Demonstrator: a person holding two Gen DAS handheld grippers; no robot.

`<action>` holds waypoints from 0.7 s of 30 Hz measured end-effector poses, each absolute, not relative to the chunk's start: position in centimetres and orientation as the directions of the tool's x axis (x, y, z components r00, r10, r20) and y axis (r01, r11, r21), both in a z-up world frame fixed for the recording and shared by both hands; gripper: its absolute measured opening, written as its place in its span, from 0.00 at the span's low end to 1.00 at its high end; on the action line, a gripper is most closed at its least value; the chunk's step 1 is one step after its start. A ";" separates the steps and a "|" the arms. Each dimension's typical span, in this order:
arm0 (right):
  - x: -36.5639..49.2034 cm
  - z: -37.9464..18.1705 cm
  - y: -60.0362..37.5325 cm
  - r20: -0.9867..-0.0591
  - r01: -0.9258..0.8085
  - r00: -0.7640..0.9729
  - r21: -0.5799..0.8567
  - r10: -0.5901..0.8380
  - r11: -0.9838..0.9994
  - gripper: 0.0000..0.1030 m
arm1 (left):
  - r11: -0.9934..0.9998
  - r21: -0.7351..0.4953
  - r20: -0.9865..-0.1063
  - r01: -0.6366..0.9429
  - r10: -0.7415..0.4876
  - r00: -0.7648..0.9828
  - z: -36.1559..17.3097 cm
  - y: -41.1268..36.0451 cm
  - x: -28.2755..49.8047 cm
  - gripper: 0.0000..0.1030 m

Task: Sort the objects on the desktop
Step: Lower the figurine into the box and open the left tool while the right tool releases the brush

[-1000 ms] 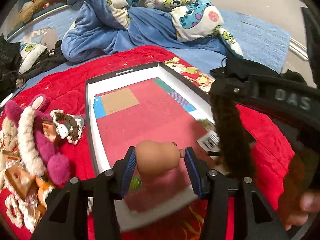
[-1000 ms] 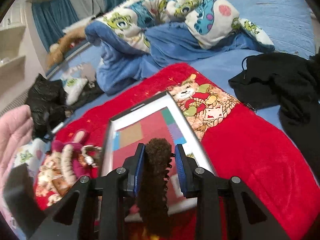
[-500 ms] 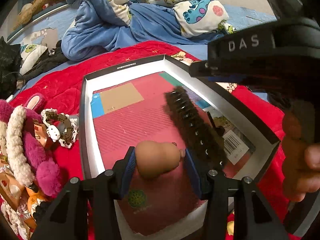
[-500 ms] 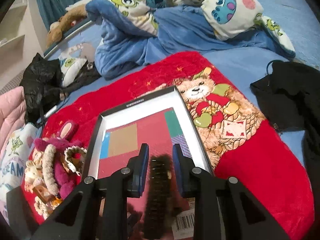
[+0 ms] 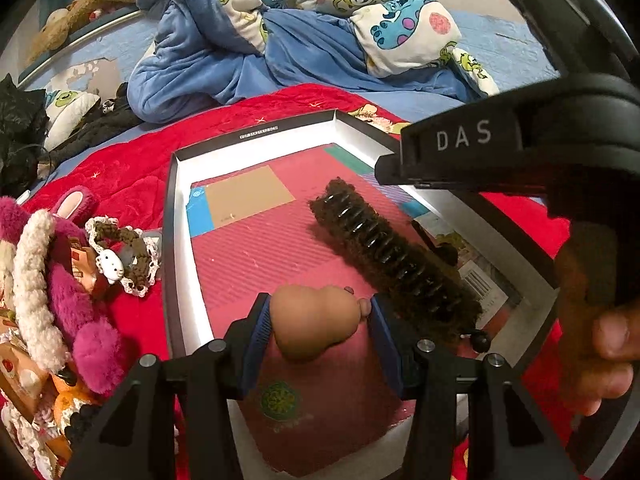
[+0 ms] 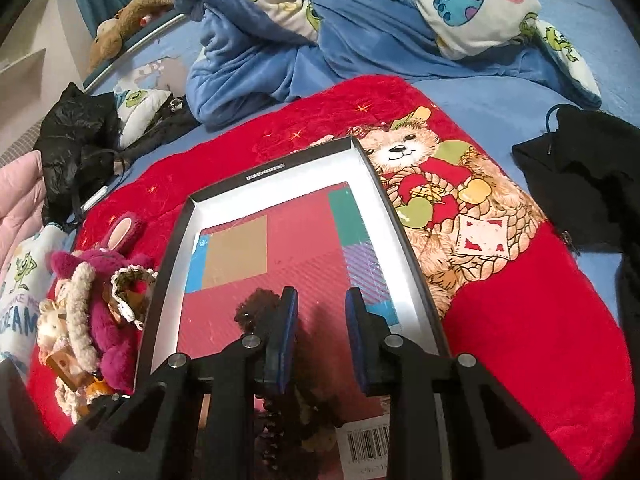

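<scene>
Two items at box: one laid in, one still held.
Red blanket (image 6: 520, 320): on bed, carrying the box.
Box (image 5: 176, 216): shallow, white-walled, red floor mostly bare.
Toy pile (image 5: 60, 280): left of box, unsorted, most work remaining.
Furry hair clip (image 5: 392, 256): lying inside box.
Right tool (image 6: 320, 320): released, nothing between pads.
Left tool (image 5: 316, 332): clenched on tan gourd toy (image 5: 312, 320), above box floor.
</scene>
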State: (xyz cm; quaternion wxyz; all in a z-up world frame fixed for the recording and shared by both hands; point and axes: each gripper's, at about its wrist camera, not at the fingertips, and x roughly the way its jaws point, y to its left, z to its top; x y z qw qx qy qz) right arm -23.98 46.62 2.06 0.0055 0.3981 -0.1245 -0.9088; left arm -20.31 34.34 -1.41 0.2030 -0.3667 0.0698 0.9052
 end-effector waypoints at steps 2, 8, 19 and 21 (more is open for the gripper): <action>-23.9 2.2 46.6 -0.722 -0.097 -0.685 0.222 -0.097 -0.970 0.25 | -0.910 -0.017 -0.694 -0.413 0.309 -0.651 -1.4 34.4 -20.1 0.49; -23.1 3.7 46.7 -0.699 -0.086 -0.709 0.215 -0.092 -0.973 0.57 | -0.896 -0.076 -0.694 -0.438 0.363 -0.622 -0.9 34.4 -19.6 0.84; -20.2 7.8 46.6 -0.655 -0.138 -0.756 0.152 0.005 -0.979 0.98 | -0.881 -0.048 -0.679 -0.471 0.374 -0.632 1.7 34.2 -18.4 1.00; -19.7 8.5 46.5 -0.649 -0.146 -0.760 0.155 0.011 -0.977 0.99 | -0.883 -0.056 -0.672 -0.466 0.379 -0.636 2.3 33.5 -18.6 1.00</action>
